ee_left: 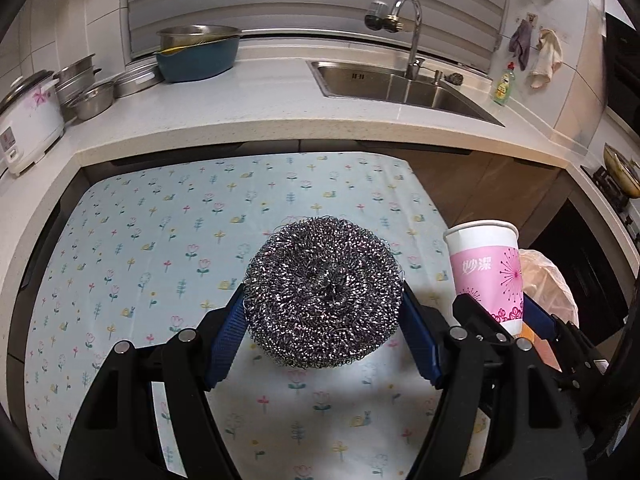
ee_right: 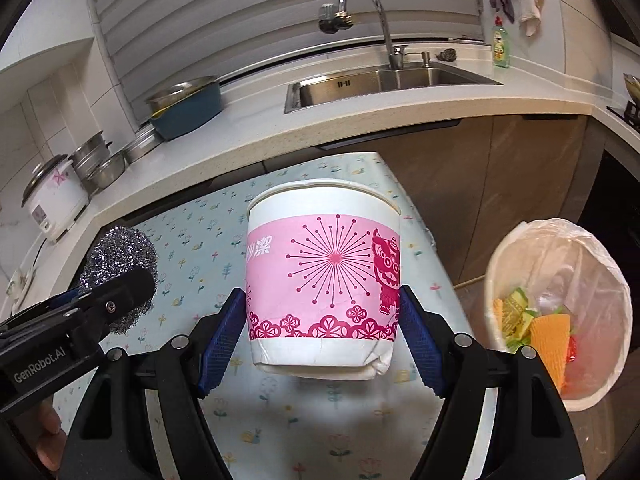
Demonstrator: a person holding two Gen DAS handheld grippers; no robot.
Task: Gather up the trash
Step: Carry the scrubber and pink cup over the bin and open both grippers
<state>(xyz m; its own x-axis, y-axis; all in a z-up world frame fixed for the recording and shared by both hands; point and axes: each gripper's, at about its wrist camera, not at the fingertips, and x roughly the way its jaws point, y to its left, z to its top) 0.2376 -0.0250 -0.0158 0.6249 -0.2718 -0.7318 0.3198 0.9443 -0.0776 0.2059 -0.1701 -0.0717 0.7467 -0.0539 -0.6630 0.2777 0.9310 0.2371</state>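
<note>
Left gripper (ee_left: 323,312) has its blue pads pressed against both sides of the round steel-wool scouring ball (ee_left: 323,294), lifted clear above the floral-print tablecloth (ee_left: 152,248). Right gripper (ee_right: 322,320) pinches the pink-and-white paper cup (ee_right: 323,276) low on its wall, and the base is visibly crumpled, so that squeeze looks firm. Both pieces ride side by side over the cloth's right edge, probably because the white bag-lined waste bin (ee_right: 500,264) stands on the floor just beyond that edge, wrappers already inside. Cup is nearer the bin, so it likely drops first. Behind, the pale stone counter (ee_left: 260,112) and steel sink (ee_left: 384,84).
</note>
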